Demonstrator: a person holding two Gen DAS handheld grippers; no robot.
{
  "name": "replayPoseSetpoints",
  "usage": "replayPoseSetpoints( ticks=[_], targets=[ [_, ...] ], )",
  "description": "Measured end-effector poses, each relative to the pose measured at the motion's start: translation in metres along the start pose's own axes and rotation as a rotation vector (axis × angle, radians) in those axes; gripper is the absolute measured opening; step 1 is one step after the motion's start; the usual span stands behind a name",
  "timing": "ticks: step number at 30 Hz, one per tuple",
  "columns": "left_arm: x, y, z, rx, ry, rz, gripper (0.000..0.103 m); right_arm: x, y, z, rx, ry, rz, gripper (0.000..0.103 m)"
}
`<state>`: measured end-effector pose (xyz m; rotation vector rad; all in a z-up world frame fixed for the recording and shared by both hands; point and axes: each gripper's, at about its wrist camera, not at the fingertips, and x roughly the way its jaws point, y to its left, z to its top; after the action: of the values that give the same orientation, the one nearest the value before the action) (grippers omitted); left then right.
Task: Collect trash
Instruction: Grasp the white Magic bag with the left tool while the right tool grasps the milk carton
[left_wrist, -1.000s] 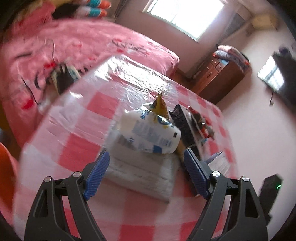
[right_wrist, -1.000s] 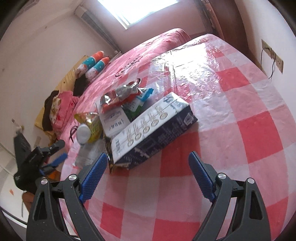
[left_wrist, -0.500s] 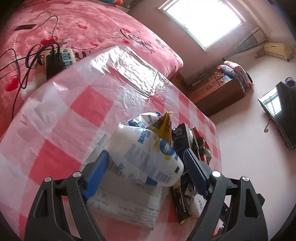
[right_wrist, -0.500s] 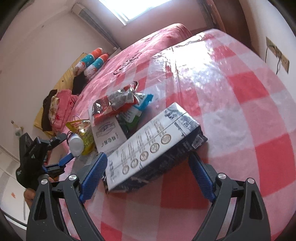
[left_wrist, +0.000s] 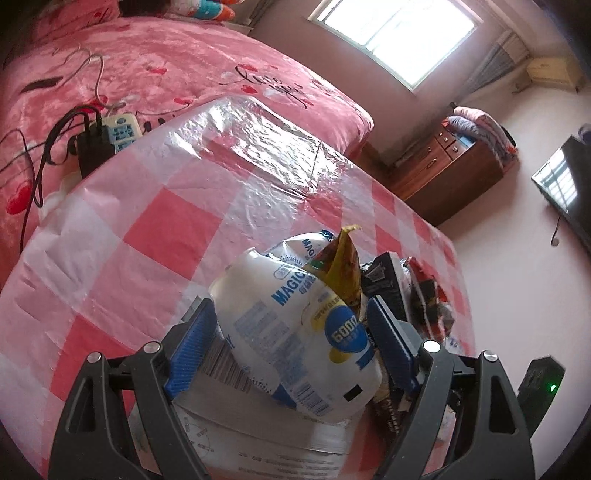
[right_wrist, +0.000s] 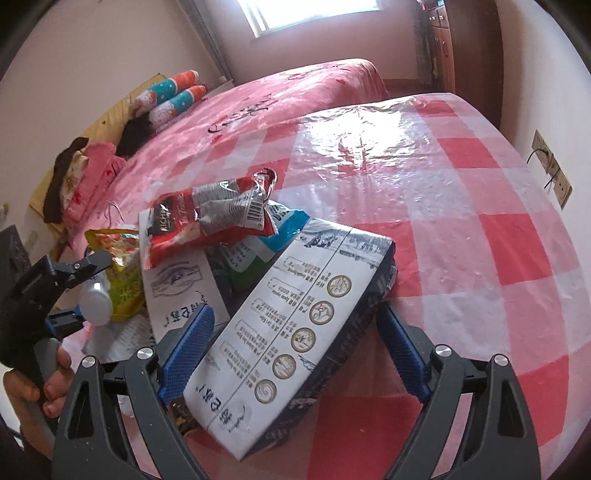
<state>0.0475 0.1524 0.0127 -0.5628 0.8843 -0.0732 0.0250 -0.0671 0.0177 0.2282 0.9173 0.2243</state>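
A pile of trash lies on a red-and-white checked table (left_wrist: 173, 236). My left gripper (left_wrist: 291, 347) is open, its blue pads on either side of a white plastic bottle (left_wrist: 295, 339) that lies on a flat white packet (left_wrist: 258, 417); the pads do not press it. A yellow snack bag (left_wrist: 343, 266) sticks up behind the bottle. My right gripper (right_wrist: 291, 350) is open around a dark blue and white carton (right_wrist: 295, 317). Behind the carton lie a red snack bag (right_wrist: 207, 218) and a blue-green wrapper (right_wrist: 255, 254). The left gripper also shows in the right wrist view (right_wrist: 70, 291).
A pink bed (left_wrist: 155, 74) borders the table, with a power strip and black cables (left_wrist: 107, 133) on it near the table's edge. A wooden dresser (left_wrist: 454, 166) stands by the far wall. Wall sockets (right_wrist: 554, 173) are beside the table on the right.
Both grippers have moved forward into the pile. The bottle now sits between the left pads and the carton between the right pads. Both stay open.
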Motion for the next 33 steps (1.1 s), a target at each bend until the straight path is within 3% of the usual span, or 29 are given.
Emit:
replayPoseSetpoints(
  ticks=[7, 15, 20, 33],
  targets=[
    [0.0, -0.011, -0.011, 0.104, -0.038, 0.067, 0.083, 0.006, 0.012, -0.005, -0.083, -0.009, -0.055, 0.088],
    [-0.008, -0.014, -0.02, 0.127, -0.065, 0.075, 0.081, -0.008, 0.012, -0.015, -0.114, -0.025, -0.046, 0.074],
    [-0.018, -0.013, -0.026, 0.13, -0.08, 0.065, 0.081, -0.016, 0.015, -0.022, -0.138, -0.026, -0.048, 0.068],
    [-0.051, -0.01, -0.045, 0.17, -0.109, 0.031, 0.081, -0.042, 0.007, -0.049, -0.084, -0.035, -0.004, 0.067]
  ],
)
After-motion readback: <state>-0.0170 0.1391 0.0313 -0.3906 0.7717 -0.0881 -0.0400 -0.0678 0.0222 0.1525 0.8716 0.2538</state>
